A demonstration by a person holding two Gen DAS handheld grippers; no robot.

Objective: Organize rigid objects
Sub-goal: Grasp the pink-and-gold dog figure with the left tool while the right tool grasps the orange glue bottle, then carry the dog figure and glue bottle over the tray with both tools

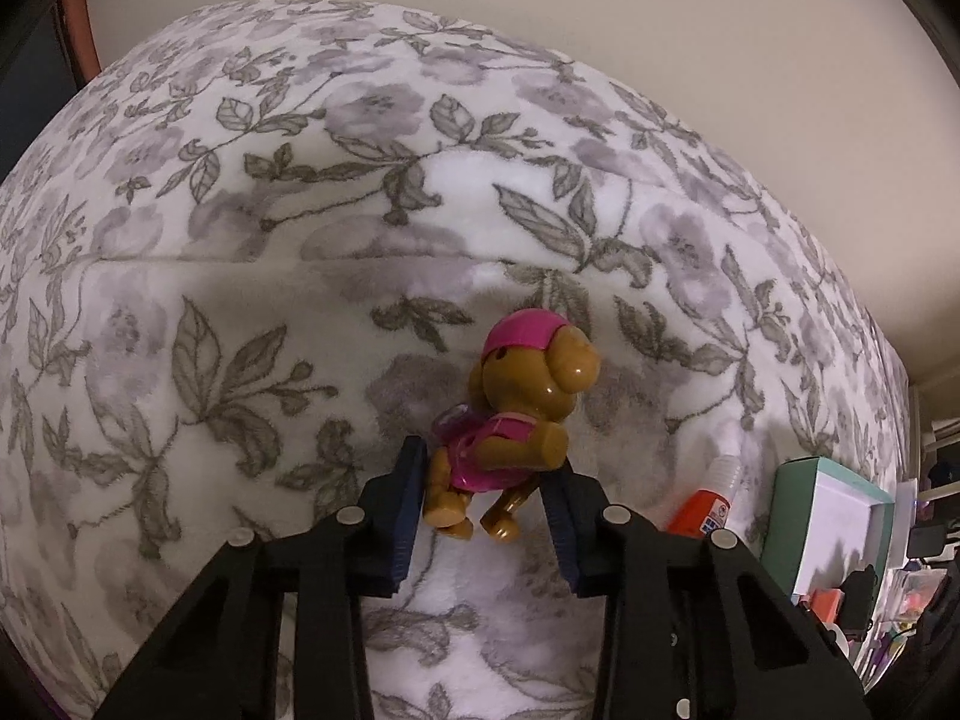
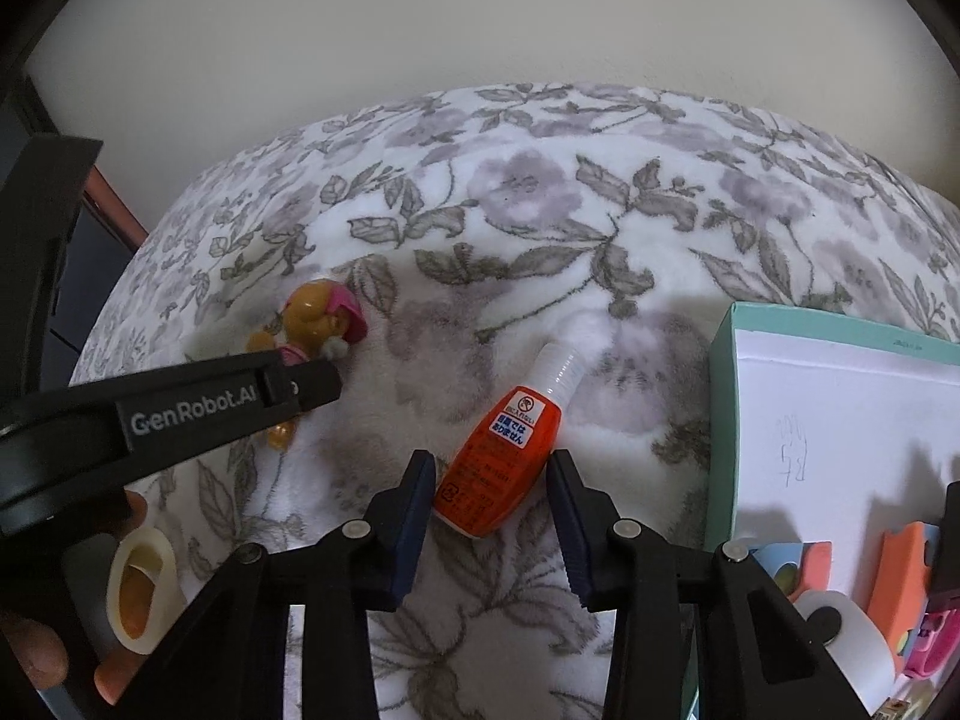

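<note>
One glossy plastic puppy figure (image 1: 516,414) sits clamped in the left hand-held gripper (image 1: 489,480) above a fuzzy floral blanket (image 1: 240,240). The right hand-held gripper (image 2: 492,501) is spread wide around one smooth orange glue bottle (image 2: 501,462).

Dim, soft shadows, fisheye-warped edges

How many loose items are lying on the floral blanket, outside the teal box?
2. The toy dog lies between the left gripper fingers; the orange glue bottle lies between the open right gripper fingers, beside the teal box. Others may be hidden.
</note>
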